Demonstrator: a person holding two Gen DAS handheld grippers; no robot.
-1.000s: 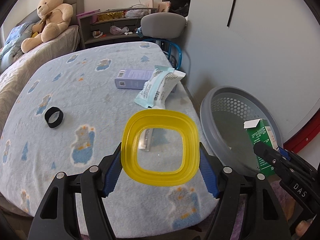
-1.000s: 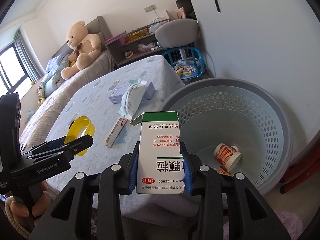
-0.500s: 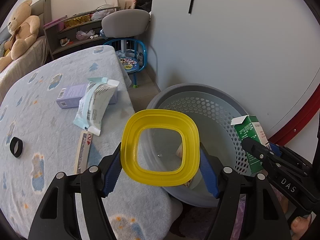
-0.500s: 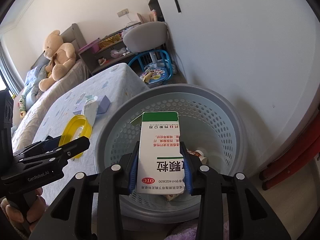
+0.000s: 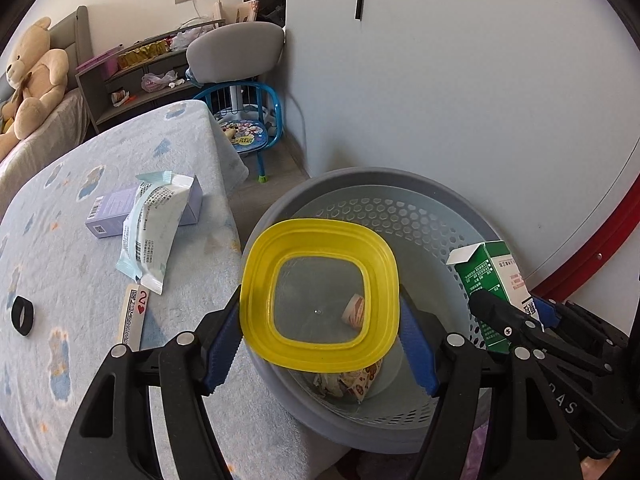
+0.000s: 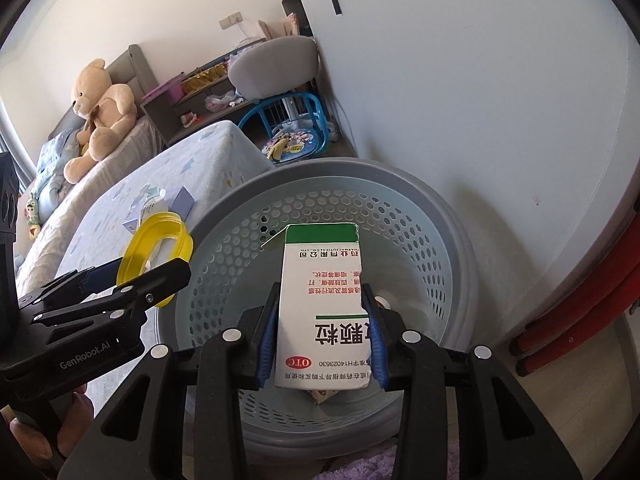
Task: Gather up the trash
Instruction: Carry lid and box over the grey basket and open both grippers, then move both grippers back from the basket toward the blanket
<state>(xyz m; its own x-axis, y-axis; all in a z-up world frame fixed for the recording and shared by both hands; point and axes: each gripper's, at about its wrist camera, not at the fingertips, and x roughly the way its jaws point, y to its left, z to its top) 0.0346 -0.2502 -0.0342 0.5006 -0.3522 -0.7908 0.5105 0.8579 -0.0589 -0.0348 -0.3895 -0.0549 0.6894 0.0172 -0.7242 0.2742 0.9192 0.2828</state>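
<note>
My left claw [image 5: 320, 332] is clamped on the yellow lid [image 5: 320, 294], its blue pads pressing the lid's left and right edges. The lid stands nearly face-on to the camera, its clear centre panel looking straight ahead, and it hangs over the near-left rim of the grey laundry basket [image 5: 404, 184]. Through and below the panel I see a crumpled snack wrapper [image 5: 352, 378] and a small paper cup [image 5: 354, 309] in the basket's bottom.

My right claw [image 6: 322, 334] is clamped on the medicine box [image 6: 322, 304], the pads gripping its two narrow sides. The box's long axis runs forward along the fingers, away from the camera; its green end with the open flap points ahead, and the print reads upside down to me. It is held above the basket's [image 6: 400, 184] interior.

Left of the left claw, on the blue-patterned worktop [image 5: 80, 360], lie a wet-wipe pack [image 5: 154, 226] across a lilac box [image 5: 114, 210], a playing-card box [image 5: 134, 316] just nearer, and a black ring [image 5: 22, 316] farther left.
</note>
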